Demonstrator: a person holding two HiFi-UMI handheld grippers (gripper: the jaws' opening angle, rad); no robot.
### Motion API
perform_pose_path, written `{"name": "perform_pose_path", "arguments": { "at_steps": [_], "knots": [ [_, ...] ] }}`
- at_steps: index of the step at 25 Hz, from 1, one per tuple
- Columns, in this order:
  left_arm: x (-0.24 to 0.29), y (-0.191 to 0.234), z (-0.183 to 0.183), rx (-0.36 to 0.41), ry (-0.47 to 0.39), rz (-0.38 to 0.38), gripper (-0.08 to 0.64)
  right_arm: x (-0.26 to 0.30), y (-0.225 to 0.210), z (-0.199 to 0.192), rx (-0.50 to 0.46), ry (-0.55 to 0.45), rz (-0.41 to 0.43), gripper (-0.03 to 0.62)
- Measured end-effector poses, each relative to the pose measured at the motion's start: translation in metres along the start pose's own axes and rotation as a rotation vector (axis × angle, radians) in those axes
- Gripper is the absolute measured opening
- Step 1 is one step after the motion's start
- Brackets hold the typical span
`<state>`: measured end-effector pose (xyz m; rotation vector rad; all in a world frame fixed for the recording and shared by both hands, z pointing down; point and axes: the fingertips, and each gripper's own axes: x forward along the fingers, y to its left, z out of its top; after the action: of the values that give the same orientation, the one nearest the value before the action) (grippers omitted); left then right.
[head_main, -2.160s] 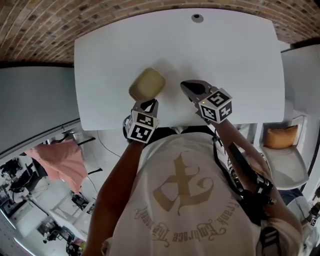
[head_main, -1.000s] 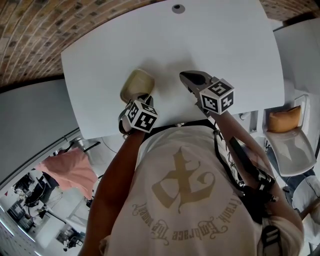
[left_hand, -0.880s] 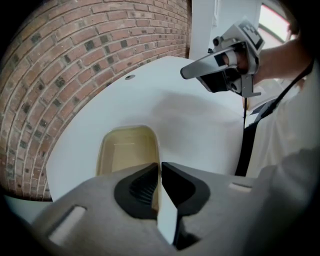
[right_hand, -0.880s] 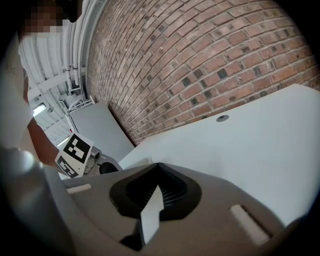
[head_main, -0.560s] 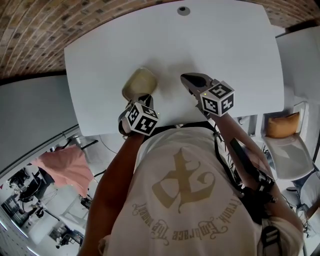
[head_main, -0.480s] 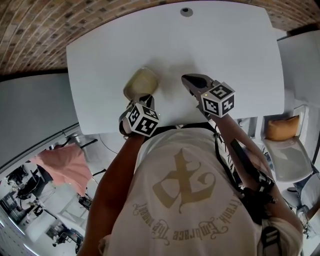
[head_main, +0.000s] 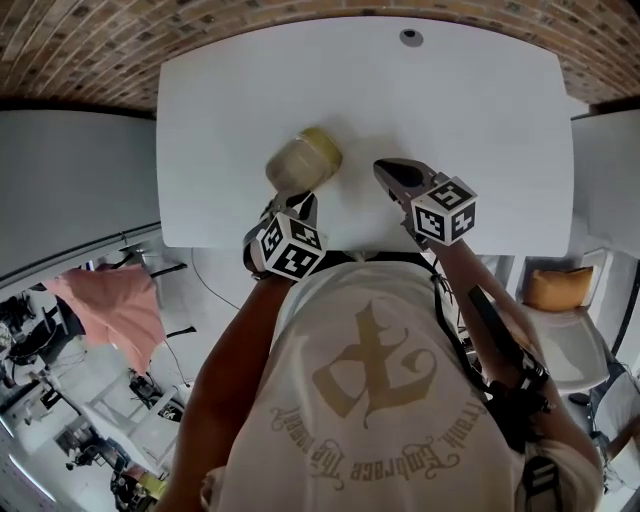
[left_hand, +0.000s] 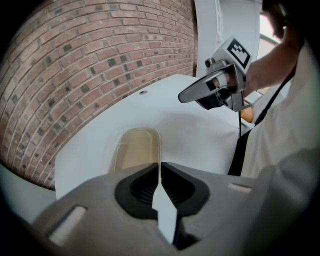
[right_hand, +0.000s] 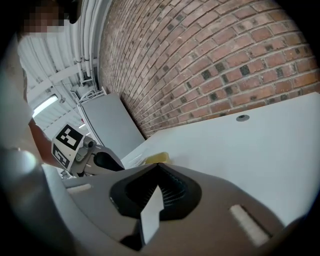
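Note:
A tan, shallow container (head_main: 303, 160) lies on the white table (head_main: 470, 90). My left gripper (head_main: 297, 207) sits just behind the container's near edge with its jaws shut and nothing between them; contact with the container cannot be told. In the left gripper view the container (left_hand: 134, 147) lies straight ahead of the jaw tips. My right gripper (head_main: 388, 172) hovers over the table to the right of the container, jaws shut and empty. The right gripper view shows the container (right_hand: 157, 158) just past its jaw tips and the left gripper (right_hand: 82, 152) at the left.
A round grommet hole (head_main: 410, 38) marks the table's far edge, with a brick wall (head_main: 90, 40) behind it. A chair with an orange cushion (head_main: 560, 285) stands at the right. A pink cloth (head_main: 105, 310) hangs at the left, below table level.
The head view has shifted, so the table sits lower and more square. Both grippers stay shut near the container. The container now shows in the right gripper view.

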<state>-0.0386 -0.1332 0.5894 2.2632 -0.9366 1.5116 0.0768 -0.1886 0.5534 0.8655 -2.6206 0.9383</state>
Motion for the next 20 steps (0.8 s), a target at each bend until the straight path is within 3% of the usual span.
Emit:
{"name": "perform_pose_path", "arguments": {
  "at_steps": [20],
  "knots": [
    [-0.065, 0.015, -0.086, -0.211, -0.119, 0.092, 0.021, 0.023, 0.078, -0.005, -0.132, 0.064, 0.03, 0.008]
  ]
}}
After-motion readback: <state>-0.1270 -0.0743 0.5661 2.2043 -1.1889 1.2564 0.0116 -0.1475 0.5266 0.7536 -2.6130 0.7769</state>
